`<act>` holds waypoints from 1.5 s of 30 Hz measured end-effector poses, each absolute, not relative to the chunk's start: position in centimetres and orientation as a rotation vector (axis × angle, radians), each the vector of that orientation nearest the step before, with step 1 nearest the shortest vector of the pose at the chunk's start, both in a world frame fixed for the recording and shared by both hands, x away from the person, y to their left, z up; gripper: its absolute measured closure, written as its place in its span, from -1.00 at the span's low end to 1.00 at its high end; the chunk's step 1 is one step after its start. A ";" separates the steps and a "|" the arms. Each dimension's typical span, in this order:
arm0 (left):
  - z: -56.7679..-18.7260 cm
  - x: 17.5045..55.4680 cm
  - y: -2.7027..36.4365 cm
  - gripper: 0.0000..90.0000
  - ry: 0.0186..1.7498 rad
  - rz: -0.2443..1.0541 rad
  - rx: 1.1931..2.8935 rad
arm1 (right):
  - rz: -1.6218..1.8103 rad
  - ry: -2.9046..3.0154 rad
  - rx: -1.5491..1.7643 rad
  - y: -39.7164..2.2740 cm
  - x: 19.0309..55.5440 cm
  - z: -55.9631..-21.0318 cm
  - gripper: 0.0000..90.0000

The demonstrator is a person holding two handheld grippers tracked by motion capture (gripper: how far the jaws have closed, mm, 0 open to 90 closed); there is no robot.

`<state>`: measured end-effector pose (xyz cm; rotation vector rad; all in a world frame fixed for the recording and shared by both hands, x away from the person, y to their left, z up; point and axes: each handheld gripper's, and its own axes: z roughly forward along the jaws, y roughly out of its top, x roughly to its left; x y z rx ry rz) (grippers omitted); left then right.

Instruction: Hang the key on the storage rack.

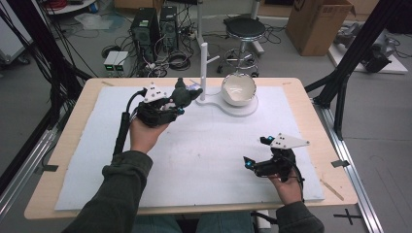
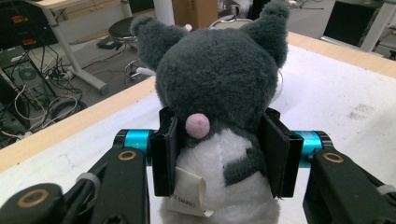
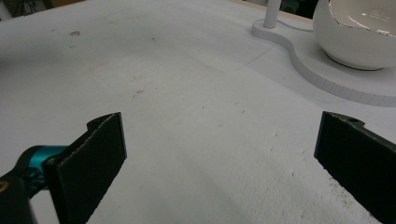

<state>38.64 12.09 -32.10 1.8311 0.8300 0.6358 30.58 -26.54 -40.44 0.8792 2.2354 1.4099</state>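
A grey plush toy (image 1: 183, 94) with pointed ears, a white belly and a pink tail (image 2: 198, 125) is held above the white mat, near the table's back left. My left gripper (image 1: 179, 103) (image 2: 219, 144) is shut on its body, one pad pressing each side. A paper tag (image 2: 189, 192) hangs below the toy. Just right of it stands a white bowl (image 1: 238, 89) (image 3: 359, 32) on a flat white base (image 1: 245, 108) (image 3: 327, 79) with an upright post (image 1: 204, 68). My right gripper (image 1: 256, 151) (image 3: 219, 140) rests low at the front right, open, with bare mat between its jaws.
A white foam mat (image 1: 204, 150) covers most of the wooden table (image 1: 311, 121). Beyond the back edge are a round stool (image 1: 245, 29), computer towers (image 1: 145, 29), tangled cables and a cardboard box (image 1: 316, 24). Black frame struts (image 1: 340, 87) rise at the table's right.
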 end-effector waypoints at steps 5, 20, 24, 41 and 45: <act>-31.6 39.2 11.7 0.19 0.832 0.619 1.812 | 1.416 2.236 0.879 -26.5 30.5 -40.4 -0.97; -30.7 41.3 10.7 0.19 0.850 0.573 1.789 | 1.423 2.234 0.870 -26.5 30.6 -40.4 -0.97; -30.5 41.8 10.5 0.19 0.862 0.574 1.786 | 1.423 2.231 0.871 -26.6 30.6 -40.4 -0.97; -31.7 43.6 9.3 0.19 0.901 0.629 1.848 | 1.430 2.223 0.866 -26.6 30.7 -40.4 -0.97; -31.9 43.8 8.9 0.19 0.909 0.635 1.849 | 1.428 2.227 0.869 -26.6 30.6 -40.4 -0.97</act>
